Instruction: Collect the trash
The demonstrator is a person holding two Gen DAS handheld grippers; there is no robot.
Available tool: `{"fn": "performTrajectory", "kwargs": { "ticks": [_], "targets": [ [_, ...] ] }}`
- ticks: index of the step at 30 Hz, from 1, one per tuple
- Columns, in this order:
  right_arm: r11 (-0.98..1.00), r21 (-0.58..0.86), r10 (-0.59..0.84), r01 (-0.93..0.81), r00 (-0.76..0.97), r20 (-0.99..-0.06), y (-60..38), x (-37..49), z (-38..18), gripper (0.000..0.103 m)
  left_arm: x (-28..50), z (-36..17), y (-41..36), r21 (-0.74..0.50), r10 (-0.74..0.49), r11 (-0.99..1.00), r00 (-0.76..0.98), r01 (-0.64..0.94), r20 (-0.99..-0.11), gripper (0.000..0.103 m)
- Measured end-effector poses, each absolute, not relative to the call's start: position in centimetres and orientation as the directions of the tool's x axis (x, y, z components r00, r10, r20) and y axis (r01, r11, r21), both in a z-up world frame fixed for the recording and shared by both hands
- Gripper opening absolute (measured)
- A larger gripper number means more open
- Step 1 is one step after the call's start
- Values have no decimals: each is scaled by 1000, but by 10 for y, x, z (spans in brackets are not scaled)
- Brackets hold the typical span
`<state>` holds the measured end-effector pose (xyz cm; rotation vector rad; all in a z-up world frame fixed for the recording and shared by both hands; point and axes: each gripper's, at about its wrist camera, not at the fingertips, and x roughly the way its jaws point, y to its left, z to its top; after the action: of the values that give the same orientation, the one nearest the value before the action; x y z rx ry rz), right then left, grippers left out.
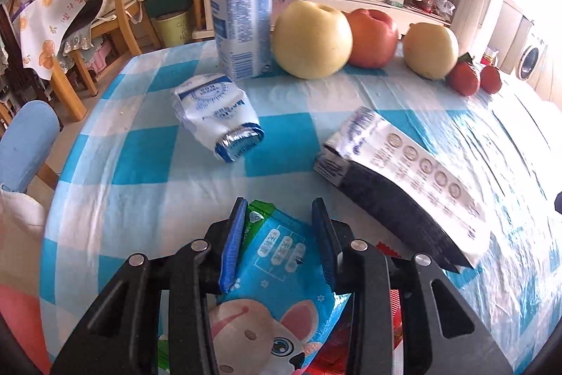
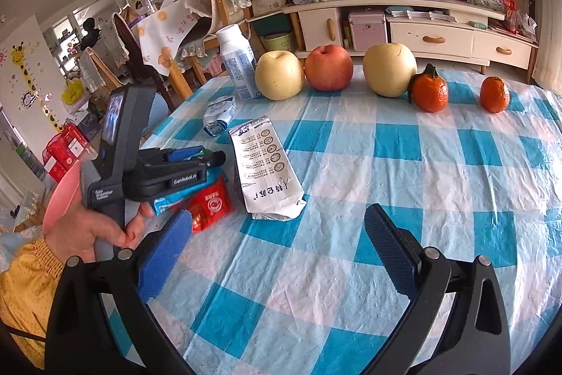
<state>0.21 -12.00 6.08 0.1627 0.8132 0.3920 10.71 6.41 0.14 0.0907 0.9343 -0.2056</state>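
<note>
left hand-held gripper low, level, straddling blue wrapper; right hand-held gripper spread

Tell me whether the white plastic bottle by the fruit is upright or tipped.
Upright: the white plastic bottle stands on its base on the checked tablecloth, cap on top.

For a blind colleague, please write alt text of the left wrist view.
The left gripper closes on a blue snack wrapper over a blue checked tablecloth. Ahead lie a crushed carton and a flat carton; behind stand a bottle and fruit.
</note>
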Motion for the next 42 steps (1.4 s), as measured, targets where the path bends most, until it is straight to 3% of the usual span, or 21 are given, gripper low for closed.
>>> {"fn": "performTrajectory", "kwargs": {
  "ticks": [8,13,18,23,26,33,37,42],
  "targets": [
    [921,288,390,-263,601,-698,-126,9,53,99,68,6,43,-150,-284,946,512,287,-811,39],
    [900,317,434,-299,547,-716,-118,10,46,99,65,15,60,-133,-245,963,560,232,-791,40],
    [864,309,482,-398,472,-738,-86,1,39,99,90,26,90,-118,-176,984,608,135,-774,60],
    [845,259,469,-468,417,-778,-58,-8,26,99,134,29,108,-110,-119,992,618,54,-777,63],
    [842,220,447,-492,408,-796,-47,-11,19,99,156,29,109,-143,-127,990,610,23,-782,75],
    [842,155,409,-518,424,-808,-36,-12,11,99,206,17,103,-113,-52,991,562,-75,-826,75],
    [842,147,405,-520,428,-808,-35,-11,8,99,217,9,95,-49,6,995,535,-88,-845,61],
    [842,131,399,-523,440,-805,-33,-11,6,99,213,8,98,-45,16,994,539,-101,-842,60]
  ]
}}
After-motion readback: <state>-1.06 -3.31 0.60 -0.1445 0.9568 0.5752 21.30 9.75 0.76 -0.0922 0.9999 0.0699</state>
